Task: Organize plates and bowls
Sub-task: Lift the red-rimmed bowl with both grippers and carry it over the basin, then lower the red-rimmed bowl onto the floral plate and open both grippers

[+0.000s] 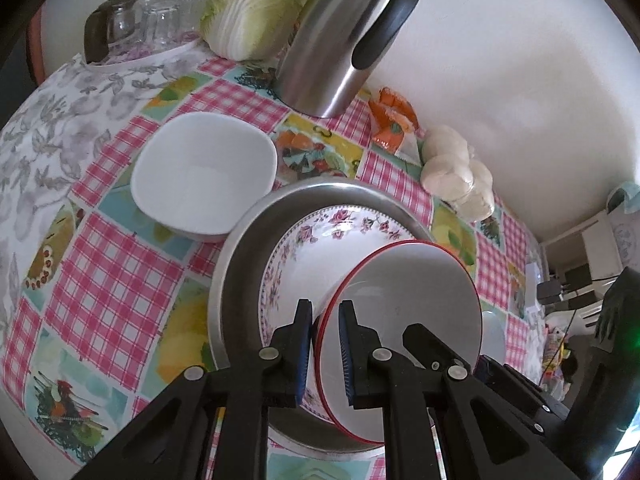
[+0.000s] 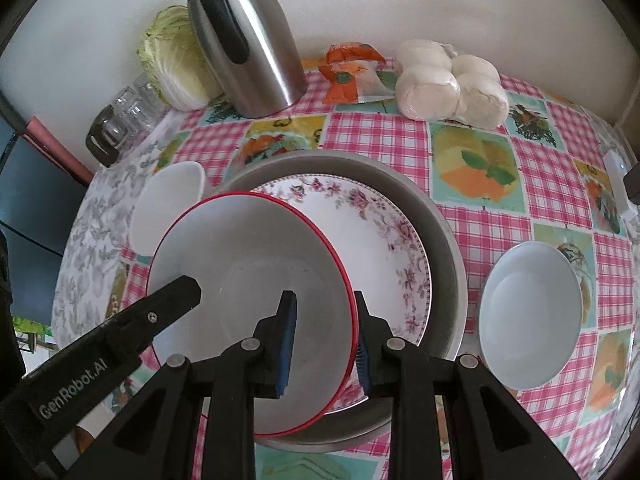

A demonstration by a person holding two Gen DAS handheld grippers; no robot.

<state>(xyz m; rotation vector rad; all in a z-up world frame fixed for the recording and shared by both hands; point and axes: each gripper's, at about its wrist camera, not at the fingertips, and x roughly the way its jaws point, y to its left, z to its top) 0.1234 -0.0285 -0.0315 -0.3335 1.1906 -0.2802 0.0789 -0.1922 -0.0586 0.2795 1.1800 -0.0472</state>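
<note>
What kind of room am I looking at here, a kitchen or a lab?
Most likely a home kitchen or dining table. A checked tablecloth with food pictures covers it, and a steel thermos jug, a napa cabbage and upturned drinking glasses stand by the wall.
</note>
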